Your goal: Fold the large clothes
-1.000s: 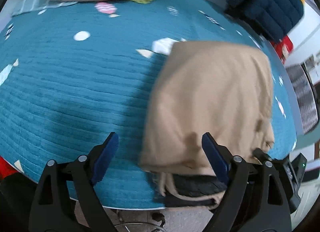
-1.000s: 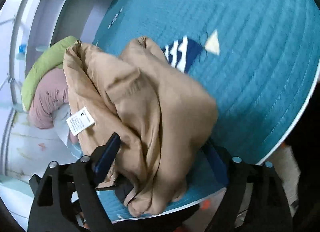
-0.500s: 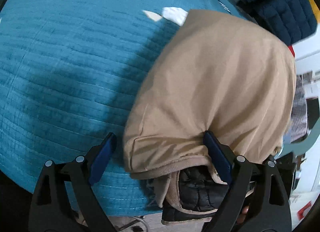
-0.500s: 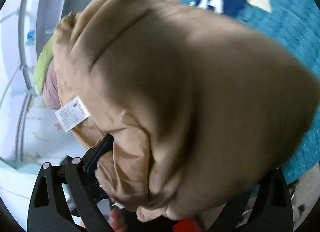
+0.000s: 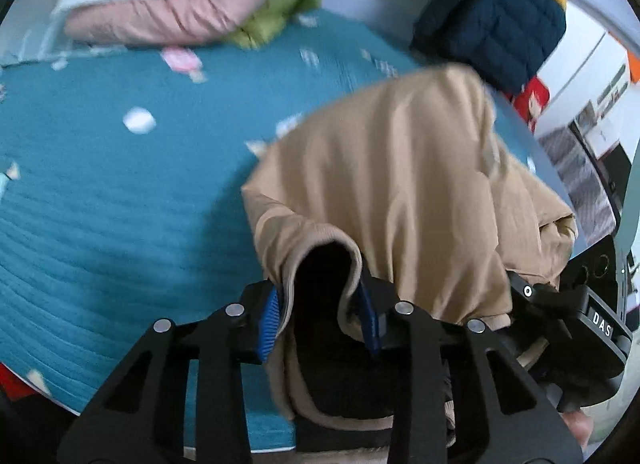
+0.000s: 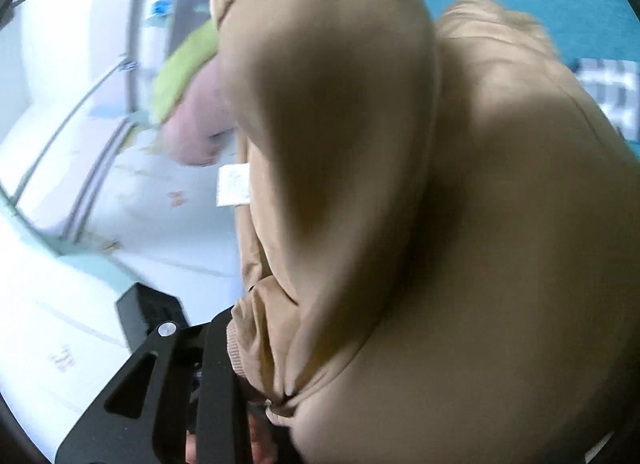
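Observation:
A tan garment (image 5: 400, 168) with a dark lining lies bunched at the near right edge of the teal quilt (image 5: 120, 204). My left gripper (image 5: 320, 316) is shut on the garment's ribbed hem, blue pads pinching a fold of it. In the right wrist view the same tan garment (image 6: 420, 204) is lifted and fills most of the frame, with a white label (image 6: 232, 186) showing. My right gripper (image 6: 288, 396) is buried in the cloth; only its left finger (image 6: 216, 364) shows, pressed against a gathered hem.
A pink and green padded jacket (image 5: 224, 0) lies at the quilt's far edge. A navy and yellow puffer jacket (image 5: 496, 12) sits at the far right. The other gripper's black body (image 5: 580, 316) is close on the right. The quilt's near edge (image 5: 160, 420) drops off.
My left gripper has closed from wide open onto the tan hem. The right gripper has lifted the garment, which now covers most of its view.

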Demonstrator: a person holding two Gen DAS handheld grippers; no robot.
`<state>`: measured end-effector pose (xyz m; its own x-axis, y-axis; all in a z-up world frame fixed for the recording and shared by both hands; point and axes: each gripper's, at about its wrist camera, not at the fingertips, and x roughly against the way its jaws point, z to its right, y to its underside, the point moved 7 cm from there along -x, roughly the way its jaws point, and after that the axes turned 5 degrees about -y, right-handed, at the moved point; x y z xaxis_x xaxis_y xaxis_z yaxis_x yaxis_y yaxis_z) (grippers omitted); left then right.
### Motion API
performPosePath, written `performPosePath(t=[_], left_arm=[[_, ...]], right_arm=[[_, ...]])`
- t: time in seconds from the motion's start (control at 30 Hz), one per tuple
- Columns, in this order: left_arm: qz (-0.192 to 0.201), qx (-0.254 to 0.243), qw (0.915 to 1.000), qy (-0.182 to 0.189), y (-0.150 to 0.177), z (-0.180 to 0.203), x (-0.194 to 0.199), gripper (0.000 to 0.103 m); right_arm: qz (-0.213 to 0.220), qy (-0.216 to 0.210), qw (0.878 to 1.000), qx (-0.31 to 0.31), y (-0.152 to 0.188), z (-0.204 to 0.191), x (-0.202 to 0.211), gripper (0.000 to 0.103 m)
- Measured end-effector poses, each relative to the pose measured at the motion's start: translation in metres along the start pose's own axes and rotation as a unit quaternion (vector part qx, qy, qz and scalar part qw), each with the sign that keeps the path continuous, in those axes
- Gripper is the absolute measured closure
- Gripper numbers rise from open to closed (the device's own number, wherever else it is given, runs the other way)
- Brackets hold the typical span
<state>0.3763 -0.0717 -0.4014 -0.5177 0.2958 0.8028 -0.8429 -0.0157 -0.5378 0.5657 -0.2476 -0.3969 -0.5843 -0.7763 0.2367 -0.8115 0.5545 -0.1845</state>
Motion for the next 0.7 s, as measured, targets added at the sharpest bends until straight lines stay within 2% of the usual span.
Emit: performPosePath(t=[0.2, 0.3, 0.47, 0.57, 0.63, 0.7], left_arm=[[0.072, 0.039, 0.9964, -0.021, -0.049, -0.066, 0.059, 0.071], [0.103, 0.057, 0.9913, -0.057, -0.071, -0.116, 0.083, 0.071], [0.141, 0.1, 0.9775, -0.121, -0.095, -0.222, 0.126, 0.071], [0.167, 0.112, 0.9648, -0.17, -0.107, -0.279, 0.152, 0.071], [0.178, 0.124, 0.9557, -0.199, -0.109, -0.313, 0.165, 0.071], [0.171, 0.13, 0.9531, -0.213, -0.104, -0.337, 0.162, 0.071]], right_arm=[[-0.057, -0.071, 0.995, 0.038, -0.014, -0.055, -0.095, 0.073], [-0.092, -0.102, 0.989, 0.055, -0.015, -0.081, -0.16, 0.073], [-0.149, -0.151, 0.973, 0.085, -0.003, -0.128, -0.267, 0.073], [-0.178, -0.183, 0.963, 0.084, -0.002, -0.147, -0.326, 0.073], [-0.191, -0.19, 0.959, 0.086, 0.002, -0.149, -0.356, 0.073], [-0.203, -0.169, 0.962, 0.069, 0.009, -0.124, -0.373, 0.073]])
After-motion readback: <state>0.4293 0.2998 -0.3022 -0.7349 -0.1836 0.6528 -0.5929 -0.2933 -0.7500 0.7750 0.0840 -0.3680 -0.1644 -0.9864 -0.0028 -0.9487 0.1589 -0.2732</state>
